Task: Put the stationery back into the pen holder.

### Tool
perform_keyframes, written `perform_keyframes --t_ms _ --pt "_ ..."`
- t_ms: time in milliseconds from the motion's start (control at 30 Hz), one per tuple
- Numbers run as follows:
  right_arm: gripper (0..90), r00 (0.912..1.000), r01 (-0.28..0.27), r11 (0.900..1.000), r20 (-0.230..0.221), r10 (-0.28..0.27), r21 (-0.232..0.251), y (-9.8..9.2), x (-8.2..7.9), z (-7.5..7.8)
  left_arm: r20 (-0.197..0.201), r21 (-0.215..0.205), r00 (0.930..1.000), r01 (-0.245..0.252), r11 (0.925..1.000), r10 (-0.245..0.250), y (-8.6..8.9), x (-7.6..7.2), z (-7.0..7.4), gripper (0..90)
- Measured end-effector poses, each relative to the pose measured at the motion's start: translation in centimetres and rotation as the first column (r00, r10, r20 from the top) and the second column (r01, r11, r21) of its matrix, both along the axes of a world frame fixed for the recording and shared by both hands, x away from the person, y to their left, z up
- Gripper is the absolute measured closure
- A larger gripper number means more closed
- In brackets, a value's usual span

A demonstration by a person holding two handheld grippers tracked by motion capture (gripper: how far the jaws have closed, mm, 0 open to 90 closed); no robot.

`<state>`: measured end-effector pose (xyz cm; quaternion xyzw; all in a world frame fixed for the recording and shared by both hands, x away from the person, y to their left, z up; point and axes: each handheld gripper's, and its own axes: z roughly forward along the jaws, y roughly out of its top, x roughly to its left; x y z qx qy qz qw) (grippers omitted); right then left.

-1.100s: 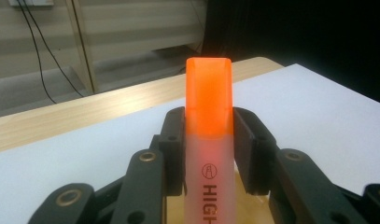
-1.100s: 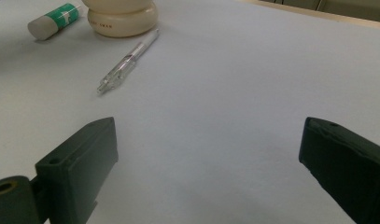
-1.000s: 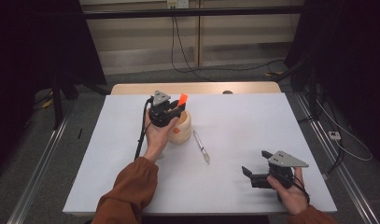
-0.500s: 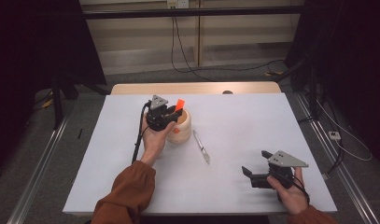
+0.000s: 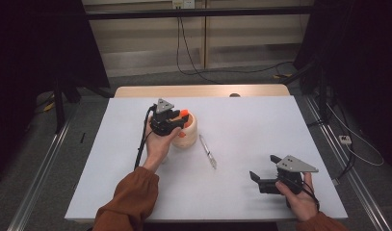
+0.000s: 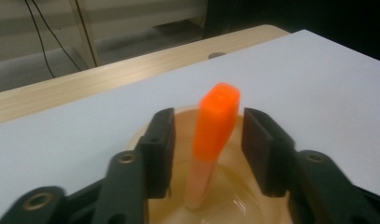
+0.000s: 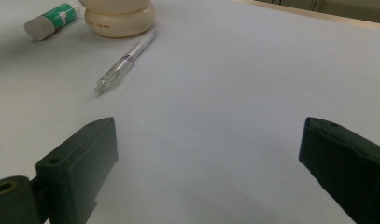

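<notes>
White sheeting covers the table (image 5: 241,192), leaving room to work. At left, the left gripper (image 6: 207,140) hangs over the cream pot (image 5: 186,132); its jaws have just been opening and now stand clear of the orange-capped marker (image 6: 214,135) upright inside, apparently released there. A clear pen (image 5: 208,151) waits mid-table. The right gripper (image 7: 206,163) rests idle, jaws spread.

— Where is the left gripper (image 5: 172,121)?
— Centre-left of the high view, forearm reaching up from the bottom edge; its jaws have just been opening, gaps either side.
— The right gripper (image 5: 261,169)?
— Lower right, jaws wide apart.
</notes>
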<state>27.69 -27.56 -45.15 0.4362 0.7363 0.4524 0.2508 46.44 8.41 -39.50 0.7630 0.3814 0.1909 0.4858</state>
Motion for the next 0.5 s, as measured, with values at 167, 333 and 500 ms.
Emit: perform_keyframes --t_ms 167,333,500 --pt "4.2 1.0 -0.002 1.0 0.002 0.002 -0.002 0.0 0.0 0.0 -0.004 -0.018 0.9998 -0.021 0.9996 0.021 0.2 -0.1 0.3 36.7" --pt "4.2 1.0 -0.003 1.0 0.001 0.003 -0.002 0.0 0.0 0.0 -0.012 -0.039 0.9996 -0.027 0.9989 0.027 0.6 -0.1 0.6 24.9" --pt "4.2 1.0 -0.002 1.0 0.0 0.002 -0.002 0.0 0.0 0.0 -0.028 -0.049 0.9983 -0.052 0.9975 0.05 1.1 -0.2 1.0 13.9"
